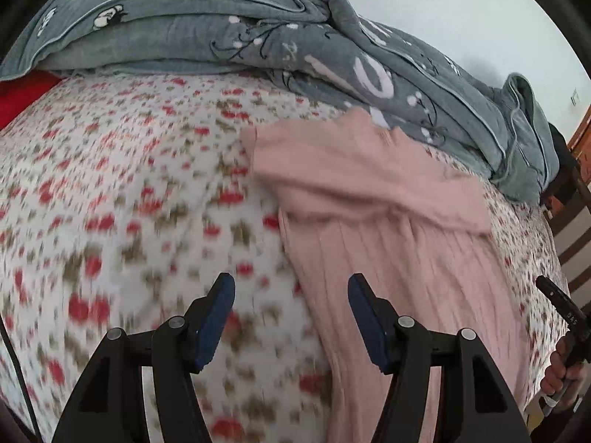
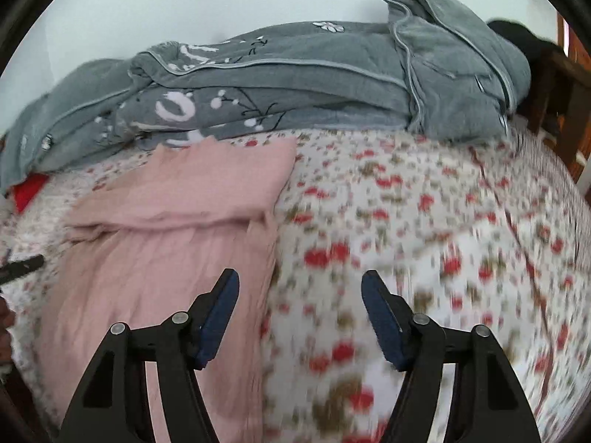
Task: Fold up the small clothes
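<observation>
A pale pink ribbed garment (image 1: pixel 399 229) lies flat on the floral bedsheet (image 1: pixel 122 184), its far part folded over towards me. In the left wrist view it lies to the right of my left gripper (image 1: pixel 291 288), which is open and empty above the garment's left edge. In the right wrist view the garment (image 2: pixel 166 229) lies to the left. My right gripper (image 2: pixel 300 284) is open and empty above the garment's right edge and the sheet (image 2: pixel 424 240). The tip of the other gripper shows at the edge of each view (image 1: pixel 554 295).
A rumpled grey quilt (image 1: pixel 258 37) with white print lies along the far side of the bed, also in the right wrist view (image 2: pixel 295 81). A red item (image 1: pixel 22 96) sits at the far left. A wooden bed frame (image 2: pixel 569 85) stands at the right.
</observation>
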The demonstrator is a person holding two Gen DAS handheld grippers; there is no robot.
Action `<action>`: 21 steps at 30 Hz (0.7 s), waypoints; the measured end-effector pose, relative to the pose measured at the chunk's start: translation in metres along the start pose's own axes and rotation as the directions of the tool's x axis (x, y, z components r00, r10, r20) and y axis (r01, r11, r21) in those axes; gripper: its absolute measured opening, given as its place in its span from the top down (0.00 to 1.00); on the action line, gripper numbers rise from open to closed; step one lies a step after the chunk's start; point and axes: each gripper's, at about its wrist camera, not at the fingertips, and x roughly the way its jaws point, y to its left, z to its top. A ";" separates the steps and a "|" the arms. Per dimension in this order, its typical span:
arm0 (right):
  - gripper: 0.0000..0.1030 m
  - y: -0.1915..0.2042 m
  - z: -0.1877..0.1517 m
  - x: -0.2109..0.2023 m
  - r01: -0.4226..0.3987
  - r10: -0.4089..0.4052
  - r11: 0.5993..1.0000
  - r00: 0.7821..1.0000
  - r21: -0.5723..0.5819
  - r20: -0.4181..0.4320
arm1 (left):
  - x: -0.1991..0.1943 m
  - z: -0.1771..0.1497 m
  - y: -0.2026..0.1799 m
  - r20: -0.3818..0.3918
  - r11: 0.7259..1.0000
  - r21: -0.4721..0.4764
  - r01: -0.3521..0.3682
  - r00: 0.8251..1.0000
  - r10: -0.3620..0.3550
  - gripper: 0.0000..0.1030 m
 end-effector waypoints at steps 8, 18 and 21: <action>0.43 0.003 -0.057 -0.034 -0.009 0.008 0.999 0.999 -0.032 -0.038 | -0.029 -0.058 -0.010 -0.016 1.000 0.005 -0.004 1.000 0.004 0.41; 0.45 0.007 -0.116 -0.061 -0.117 0.115 0.993 0.991 -0.021 -0.062 | -0.051 -0.131 -0.036 -0.059 0.992 0.085 0.094 0.994 -0.089 0.41; 0.45 0.010 -0.129 -0.065 -0.130 0.128 0.991 0.990 -0.024 -0.056 | -0.048 -0.149 -0.039 -0.078 0.989 0.091 0.115 0.991 -0.108 0.40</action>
